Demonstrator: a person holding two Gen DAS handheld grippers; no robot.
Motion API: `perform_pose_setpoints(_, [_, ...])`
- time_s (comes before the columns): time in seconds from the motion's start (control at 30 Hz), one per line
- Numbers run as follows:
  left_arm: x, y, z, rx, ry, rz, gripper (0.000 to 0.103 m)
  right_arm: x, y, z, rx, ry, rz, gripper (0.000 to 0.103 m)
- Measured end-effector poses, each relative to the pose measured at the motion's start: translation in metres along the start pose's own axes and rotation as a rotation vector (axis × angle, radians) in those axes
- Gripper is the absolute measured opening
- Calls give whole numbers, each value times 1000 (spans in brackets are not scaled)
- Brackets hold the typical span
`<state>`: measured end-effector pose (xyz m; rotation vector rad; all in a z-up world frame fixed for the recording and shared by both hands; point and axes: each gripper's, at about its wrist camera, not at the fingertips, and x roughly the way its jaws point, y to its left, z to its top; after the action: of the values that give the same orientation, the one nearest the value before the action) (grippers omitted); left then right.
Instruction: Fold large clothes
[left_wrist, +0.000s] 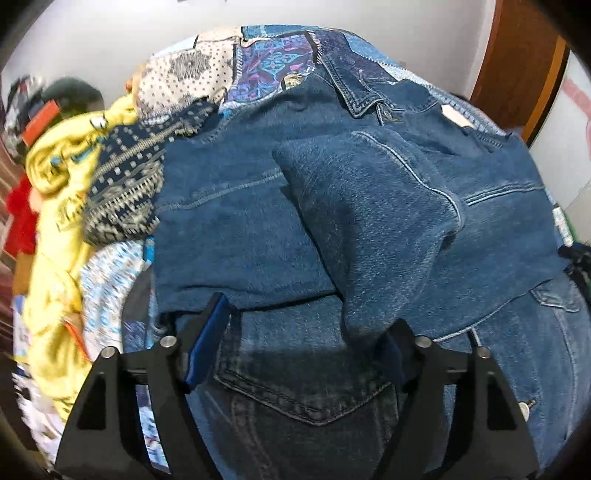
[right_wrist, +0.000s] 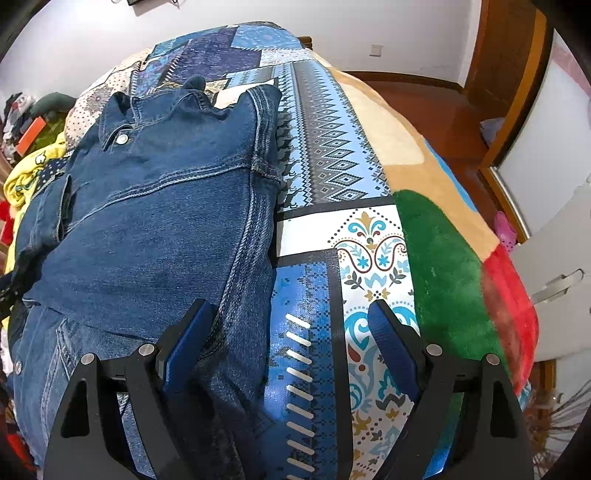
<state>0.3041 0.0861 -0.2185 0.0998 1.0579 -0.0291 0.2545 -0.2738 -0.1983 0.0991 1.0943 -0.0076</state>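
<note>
A blue denim jacket (left_wrist: 332, 192) lies partly folded on a patterned bedspread (right_wrist: 332, 155), collar at the far end, one sleeve laid across its back. It also shows in the right wrist view (right_wrist: 155, 221). My left gripper (left_wrist: 306, 325) is open, its jaws spread just above the jacket's near hem, over a darker denim piece with a back pocket (left_wrist: 306, 391). My right gripper (right_wrist: 291, 321) is open and empty, hovering over the jacket's right edge and the bedspread.
A pile of other clothes lies left of the jacket: a yellow garment (left_wrist: 55, 177) and a navy patterned one (left_wrist: 125, 184). A green and red blanket (right_wrist: 454, 277) hangs at the bed's right edge. A wooden door frame (right_wrist: 506, 66) and floor are beyond.
</note>
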Motion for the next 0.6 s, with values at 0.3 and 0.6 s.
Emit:
perform_pose_setpoints(0.3, [-24,-34,26,125,-104,-14,83,-12,15,1,-20,-12,13,84])
perform_pose_setpoints(0.6, [-14,-72,39,268,-104,-118,84,-19,34,7,-50,-35,59,84])
